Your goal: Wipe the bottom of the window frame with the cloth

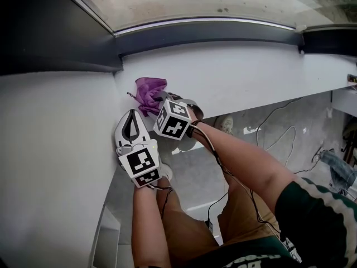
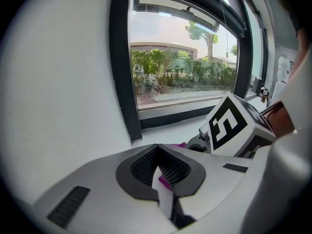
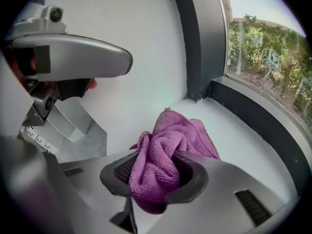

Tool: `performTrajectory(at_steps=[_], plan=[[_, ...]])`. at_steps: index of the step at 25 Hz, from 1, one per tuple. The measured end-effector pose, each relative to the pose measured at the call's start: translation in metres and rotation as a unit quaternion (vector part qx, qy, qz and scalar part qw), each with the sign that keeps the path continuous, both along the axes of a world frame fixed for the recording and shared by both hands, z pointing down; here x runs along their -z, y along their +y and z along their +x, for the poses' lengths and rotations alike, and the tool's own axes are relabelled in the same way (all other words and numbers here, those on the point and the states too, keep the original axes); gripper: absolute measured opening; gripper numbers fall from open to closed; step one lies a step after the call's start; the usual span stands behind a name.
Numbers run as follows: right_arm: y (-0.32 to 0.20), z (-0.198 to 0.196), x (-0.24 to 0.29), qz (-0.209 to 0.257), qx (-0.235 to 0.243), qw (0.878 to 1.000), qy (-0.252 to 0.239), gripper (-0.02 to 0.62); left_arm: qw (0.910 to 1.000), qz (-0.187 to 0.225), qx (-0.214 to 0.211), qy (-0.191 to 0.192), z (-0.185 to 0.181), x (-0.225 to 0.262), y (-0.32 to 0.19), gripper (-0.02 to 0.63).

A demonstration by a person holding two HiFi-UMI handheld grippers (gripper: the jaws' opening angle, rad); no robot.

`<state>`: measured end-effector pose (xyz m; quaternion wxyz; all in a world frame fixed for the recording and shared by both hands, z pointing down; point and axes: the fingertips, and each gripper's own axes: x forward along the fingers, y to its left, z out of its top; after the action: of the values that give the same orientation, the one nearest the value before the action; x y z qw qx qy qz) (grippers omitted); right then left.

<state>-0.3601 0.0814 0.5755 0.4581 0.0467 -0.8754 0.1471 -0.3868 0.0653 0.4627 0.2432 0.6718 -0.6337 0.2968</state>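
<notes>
A crumpled purple cloth [image 1: 149,92] lies on the white sill [image 1: 240,71] in the corner by the left wall. My right gripper [image 1: 158,100] is shut on the cloth [image 3: 163,155], which bulges out between its jaws [image 3: 155,179]. The dark bottom strip of the window frame [image 1: 206,35] runs just beyond it and shows as a dark band [image 3: 258,116] at the right of the right gripper view. My left gripper [image 1: 131,116] hangs beside the right one near the wall, shut with nothing in it [image 2: 158,172]. A sliver of purple cloth [image 2: 168,181] shows past its jaws.
A white wall [image 1: 50,149] closes the left side, and a dark upright frame post [image 2: 122,67] meets the sill in the corner. Below the sill's front edge are the person's legs, a shoe [image 1: 226,124] and loose cables [image 1: 276,130] on the grey floor.
</notes>
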Motion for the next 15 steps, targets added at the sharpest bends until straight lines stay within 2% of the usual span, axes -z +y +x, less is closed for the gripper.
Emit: performTrajectory(at_steps=[6, 15], plan=[[0.003, -0.014, 0.001, 0.000, 0.009, 1.000, -0.008, 0.138, 0.9999, 0.009, -0.005, 0.009, 0.001, 0.007, 0.004, 0.003], [-0.004, -0.002, 0.011, 0.007, -0.004, 1.000, -0.016, 0.138, 0.9998, 0.013, -0.013, 0.011, 0.004, 0.007, 0.007, 0.003]])
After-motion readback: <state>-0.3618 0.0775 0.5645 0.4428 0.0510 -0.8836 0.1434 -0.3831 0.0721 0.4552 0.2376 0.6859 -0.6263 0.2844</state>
